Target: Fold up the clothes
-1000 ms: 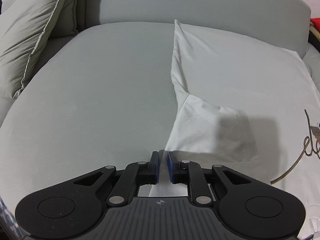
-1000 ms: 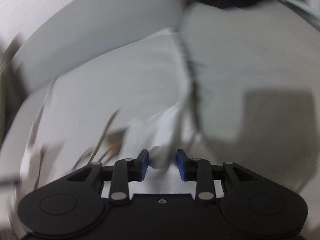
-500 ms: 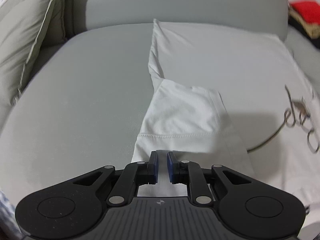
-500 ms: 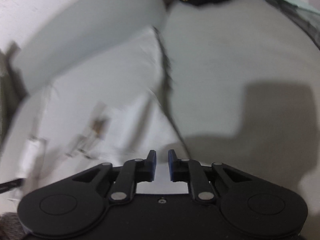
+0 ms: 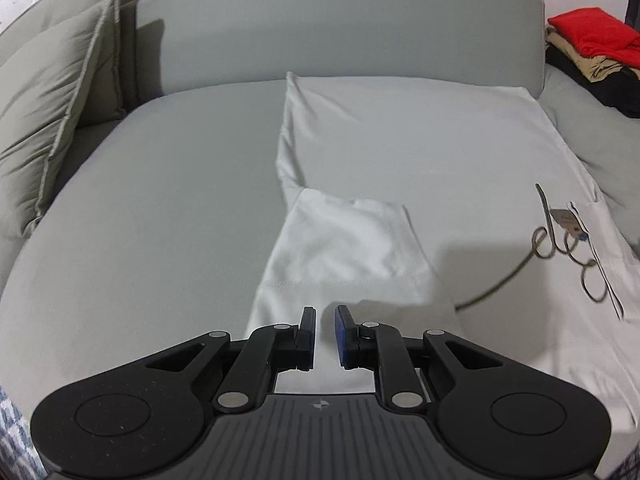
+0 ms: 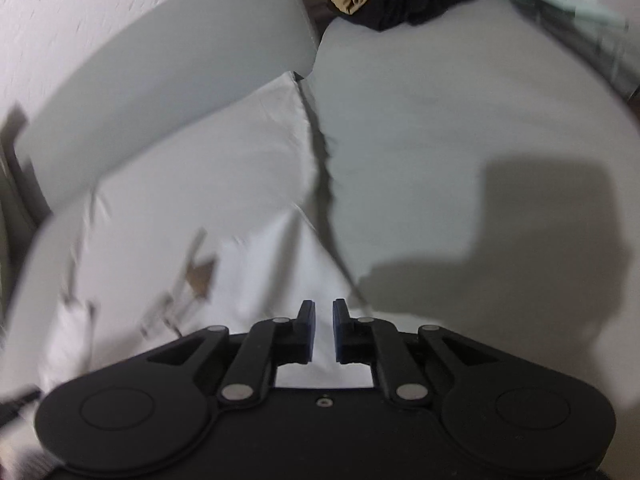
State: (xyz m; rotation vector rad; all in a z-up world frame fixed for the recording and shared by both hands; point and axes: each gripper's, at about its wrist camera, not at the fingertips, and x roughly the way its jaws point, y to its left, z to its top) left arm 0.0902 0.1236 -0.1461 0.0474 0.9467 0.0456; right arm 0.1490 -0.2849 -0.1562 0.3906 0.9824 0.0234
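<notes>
A white T-shirt (image 5: 420, 152) with a thin script print (image 5: 568, 240) is seen spread flat on the grey sofa seat (image 5: 160, 208), its far edge close under the backrest (image 5: 340, 24). One short sleeve (image 5: 348, 248) is laid inward over the body of the shirt, its stitched hem lying just ahead of the left gripper (image 5: 325, 334). The left tongs are parted by a narrow gap, and no cloth is held between them. In the right wrist view, which is blurred, the other side of the shirt (image 6: 224, 200) is seen lying along the seam between the two seat cushions; the right gripper (image 6: 323, 330) is set just over that near edge, its fingers likewise slightly apart with nothing visibly pinched. The step in hand is judged to be the folding-in of the shirt's sides: the left sleeve is already turned in, while the fold on the right side cannot be made out through the blur. For the next move, an edge of the cloth would have to be pinched cleanly through a single layer and carried over without the turned-in sleeve being dragged out of place. A pile of red, tan and black clothes (image 5: 596, 56) is seen at the far end of the sofa, well apart from the shirt.
</notes>
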